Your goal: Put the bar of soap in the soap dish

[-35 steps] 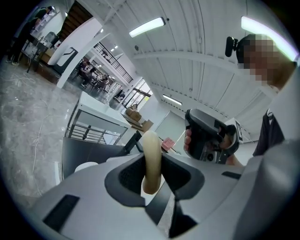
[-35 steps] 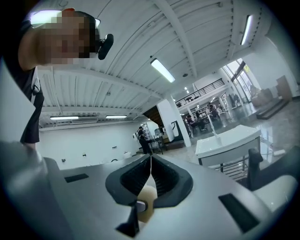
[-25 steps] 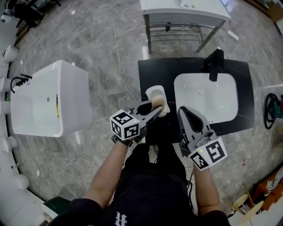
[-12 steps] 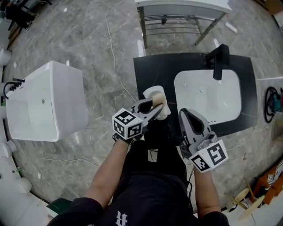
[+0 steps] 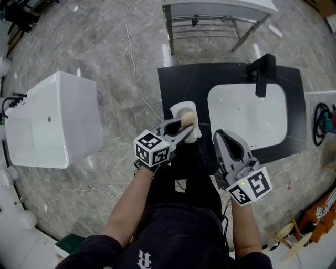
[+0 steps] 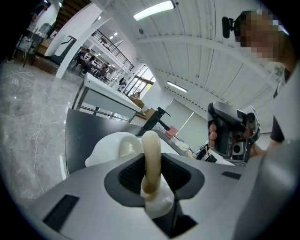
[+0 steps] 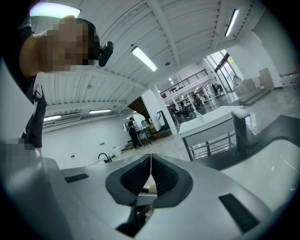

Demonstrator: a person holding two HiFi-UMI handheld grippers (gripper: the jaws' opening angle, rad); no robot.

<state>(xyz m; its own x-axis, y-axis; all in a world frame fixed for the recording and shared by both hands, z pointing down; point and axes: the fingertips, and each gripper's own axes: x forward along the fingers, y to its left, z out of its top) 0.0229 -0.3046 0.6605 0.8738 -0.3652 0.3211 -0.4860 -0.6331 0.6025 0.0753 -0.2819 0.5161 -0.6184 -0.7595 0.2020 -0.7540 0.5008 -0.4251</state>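
My left gripper (image 5: 184, 130) is shut on a cream bar of soap (image 5: 187, 123), held on edge just over the white soap dish (image 5: 179, 110). That dish rests on the black counter (image 5: 184, 84), left of the basin. In the left gripper view the soap (image 6: 151, 154) stands upright between the jaws, with the dish (image 6: 112, 147) right behind it. My right gripper (image 5: 222, 137) hovers at the counter's front edge, its jaws pressed together with nothing between them (image 7: 150, 174).
A white basin (image 5: 247, 113) with a black faucet (image 5: 261, 73) fills the counter's right part. A white tub (image 5: 47, 121) stands on the floor to the left, a white table (image 5: 218, 8) beyond the counter. Cables lie on the grey floor.
The view has shifted a little. The left gripper with the soap has stayed over the dish; the right gripper has barely moved.
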